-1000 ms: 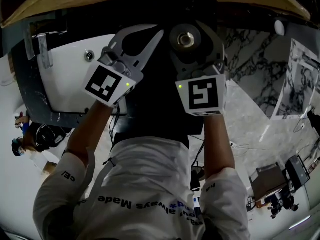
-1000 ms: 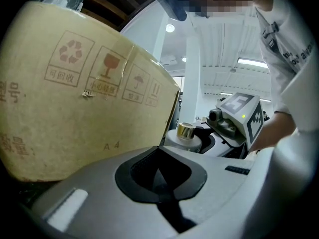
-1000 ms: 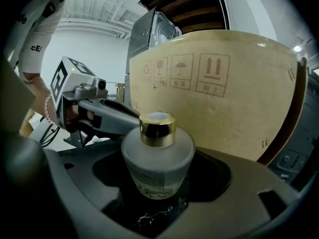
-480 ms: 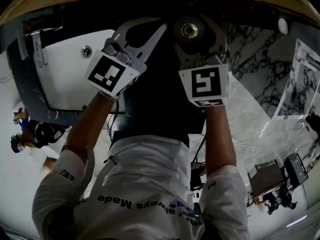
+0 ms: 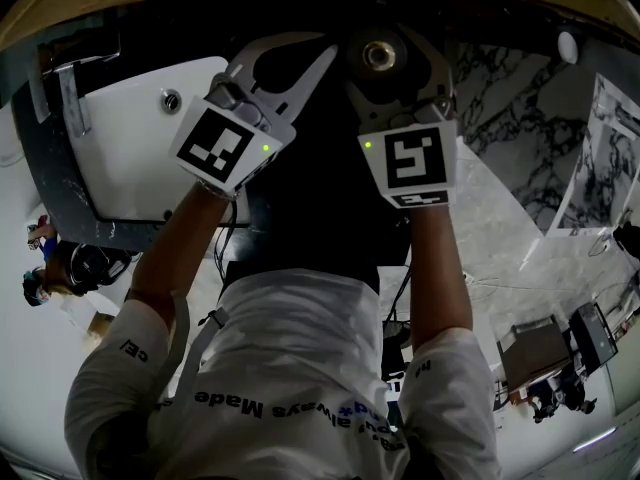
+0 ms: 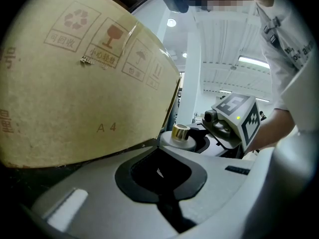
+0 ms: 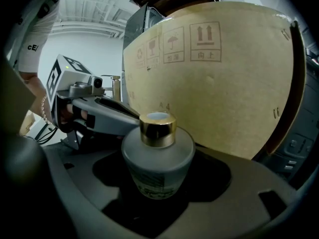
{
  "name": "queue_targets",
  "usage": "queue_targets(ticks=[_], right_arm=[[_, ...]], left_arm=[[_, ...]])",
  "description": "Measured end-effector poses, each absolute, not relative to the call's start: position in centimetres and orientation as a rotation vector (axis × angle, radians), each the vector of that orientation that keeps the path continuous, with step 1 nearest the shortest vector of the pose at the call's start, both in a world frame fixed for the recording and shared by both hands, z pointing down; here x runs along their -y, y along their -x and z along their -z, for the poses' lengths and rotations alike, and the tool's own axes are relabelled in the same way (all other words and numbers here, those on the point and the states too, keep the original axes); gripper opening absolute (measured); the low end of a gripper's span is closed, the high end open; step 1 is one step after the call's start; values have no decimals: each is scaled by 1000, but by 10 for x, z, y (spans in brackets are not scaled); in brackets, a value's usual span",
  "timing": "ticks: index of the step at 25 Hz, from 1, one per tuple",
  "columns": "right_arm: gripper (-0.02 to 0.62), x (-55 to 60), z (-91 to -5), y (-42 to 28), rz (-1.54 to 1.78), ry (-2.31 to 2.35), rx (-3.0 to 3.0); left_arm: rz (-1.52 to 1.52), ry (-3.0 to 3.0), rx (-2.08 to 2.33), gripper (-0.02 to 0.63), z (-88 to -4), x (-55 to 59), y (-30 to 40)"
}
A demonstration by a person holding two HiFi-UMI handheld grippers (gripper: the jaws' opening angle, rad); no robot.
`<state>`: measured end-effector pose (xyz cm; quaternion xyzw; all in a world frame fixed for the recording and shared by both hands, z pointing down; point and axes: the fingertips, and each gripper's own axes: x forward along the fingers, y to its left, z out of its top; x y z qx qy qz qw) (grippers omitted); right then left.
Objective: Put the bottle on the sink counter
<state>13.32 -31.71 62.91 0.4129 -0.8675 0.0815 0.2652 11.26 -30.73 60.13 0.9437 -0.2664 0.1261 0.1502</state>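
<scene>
Head view: both grippers are raised in the upper middle of the frame. The right gripper (image 5: pixel 390 43) is clenched on the frosted round glass bottle with the gold cap (image 7: pixel 157 153), held upright by its body. The left gripper (image 5: pixel 318 60) sits just beside it to the left with its jaws closed on nothing.

The tan cardboard box with handling symbols (image 7: pixel 224 83) fills the background right behind the bottle. The white sink basin (image 5: pixel 140 158) and its dark counter rim (image 5: pixel 55 193) are at the upper left of the frame, well apart from the bottle.

Compared with a second ago, both grippers have drifted a bit up and right in the frame, and the grip is the same. So this is probably still carry phase. The bottle hasn't been set down, and the move across to the counter is still to come. The dim view makes free counter space hard to judge.
</scene>
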Motion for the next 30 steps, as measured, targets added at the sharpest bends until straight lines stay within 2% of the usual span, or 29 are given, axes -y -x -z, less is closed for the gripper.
queue_targets(ticks=[17,30], right_arm=[[333,317,-625,-136,-247,-1116,2392],[333,278,-498,-128,-119,-1155,2523]], left_arm=[[-352,-2734,786,3,-578,301,-111],[-289,-2805,873,3,-490,262,-83]])
